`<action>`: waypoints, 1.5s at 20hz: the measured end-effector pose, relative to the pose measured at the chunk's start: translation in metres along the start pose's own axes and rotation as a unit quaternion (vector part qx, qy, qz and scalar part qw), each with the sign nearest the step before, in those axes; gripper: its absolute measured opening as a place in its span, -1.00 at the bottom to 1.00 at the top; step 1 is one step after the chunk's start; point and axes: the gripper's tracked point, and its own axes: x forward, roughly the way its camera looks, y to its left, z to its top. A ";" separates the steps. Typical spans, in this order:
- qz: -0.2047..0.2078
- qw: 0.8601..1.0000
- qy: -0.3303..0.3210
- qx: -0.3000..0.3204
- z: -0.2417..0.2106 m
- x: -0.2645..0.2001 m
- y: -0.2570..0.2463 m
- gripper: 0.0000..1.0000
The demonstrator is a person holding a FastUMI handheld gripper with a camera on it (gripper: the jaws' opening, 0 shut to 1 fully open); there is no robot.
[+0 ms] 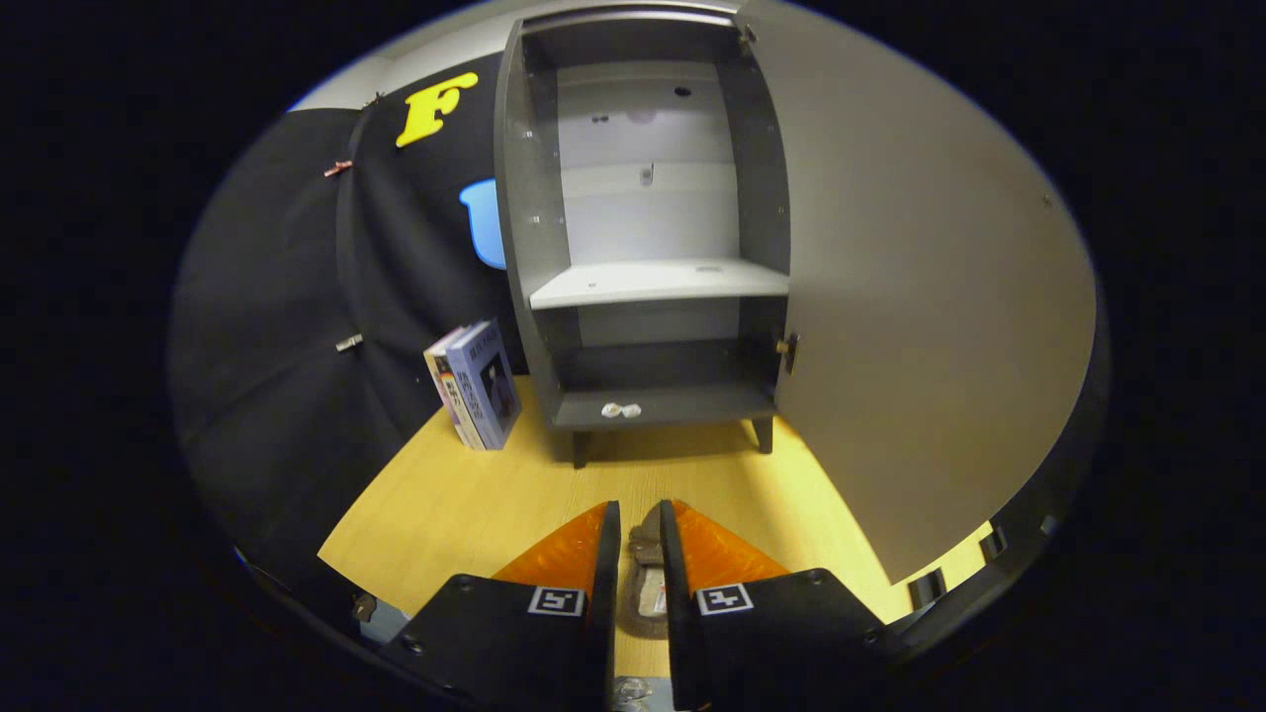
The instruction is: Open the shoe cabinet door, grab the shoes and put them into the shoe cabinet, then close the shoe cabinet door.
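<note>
Shoe (pixel 645 583) sits between our 2 orange fingers (pixel 564 554), low over the wooden table (pixel 465 494). We see the gripper (pixel 640 539) nearly closed, both fingers pinching the shoe's sides. Beyond the fingertips stands the cabinet (pixel 653 287), its door (pixel 920 297) swung wide to the right, a white shelf (pixel 658 282) inside. Books (pixel 480 384) lean just left of it.

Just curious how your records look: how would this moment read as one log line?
dark grey shoe cabinet: door open | small brownish shoe: between tongs fingers, apparently gripped | next: shoe into cabinet
</note>
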 end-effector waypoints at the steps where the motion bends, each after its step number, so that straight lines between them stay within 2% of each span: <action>1: -0.005 1.000 0.013 0.002 -0.011 0.012 0.002 -0.47; 10: -0.039 0.992 0.118 0.016 -0.118 0.086 -0.002 -0.47; 14: -0.043 0.990 0.137 0.012 -0.145 0.110 -0.005 -0.47; 19: -0.042 0.986 0.160 0.005 -0.169 0.136 -0.007 -0.47; 30: -0.047 0.989 0.140 -0.017 -0.161 0.183 -0.015 -0.47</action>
